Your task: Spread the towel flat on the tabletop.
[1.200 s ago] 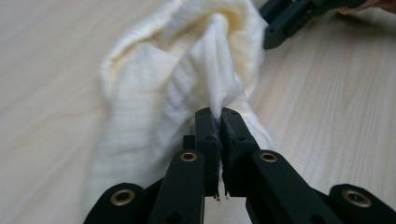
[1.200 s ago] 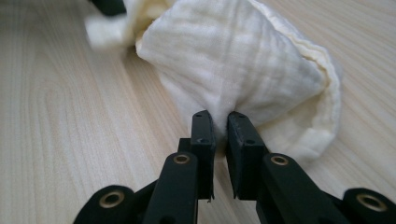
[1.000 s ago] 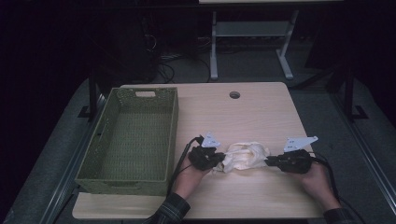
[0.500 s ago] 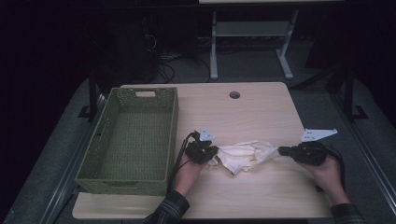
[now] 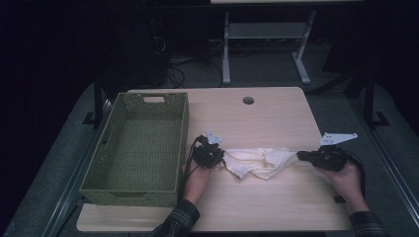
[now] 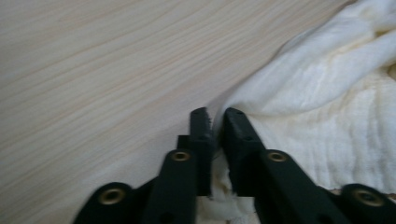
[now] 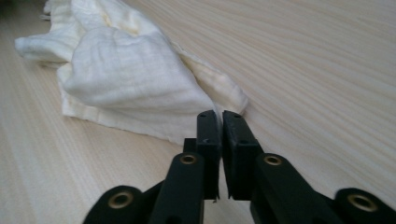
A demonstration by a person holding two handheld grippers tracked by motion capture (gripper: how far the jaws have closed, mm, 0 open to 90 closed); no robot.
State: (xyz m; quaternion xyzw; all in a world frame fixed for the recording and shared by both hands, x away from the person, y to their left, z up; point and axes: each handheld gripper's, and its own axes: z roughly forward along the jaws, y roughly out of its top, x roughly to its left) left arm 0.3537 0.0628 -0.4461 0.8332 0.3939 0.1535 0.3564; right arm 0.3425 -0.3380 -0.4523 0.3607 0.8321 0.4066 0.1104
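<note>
My desk (image 5: pixel 276 118) is pale wood with a round cable hole (image 5: pixel 248 100) near its far edge. Beyond it the room lies dark: grey floor (image 5: pixel 276 66), tangled cables (image 5: pixel 178 74), and a white-legged table frame (image 5: pixel 267 34) farther off.

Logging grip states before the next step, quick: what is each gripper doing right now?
Left gripper: closed on the white cloth, jaws just eased slightly.
Right gripper: closed, pinching the cloth's edge.
</note>
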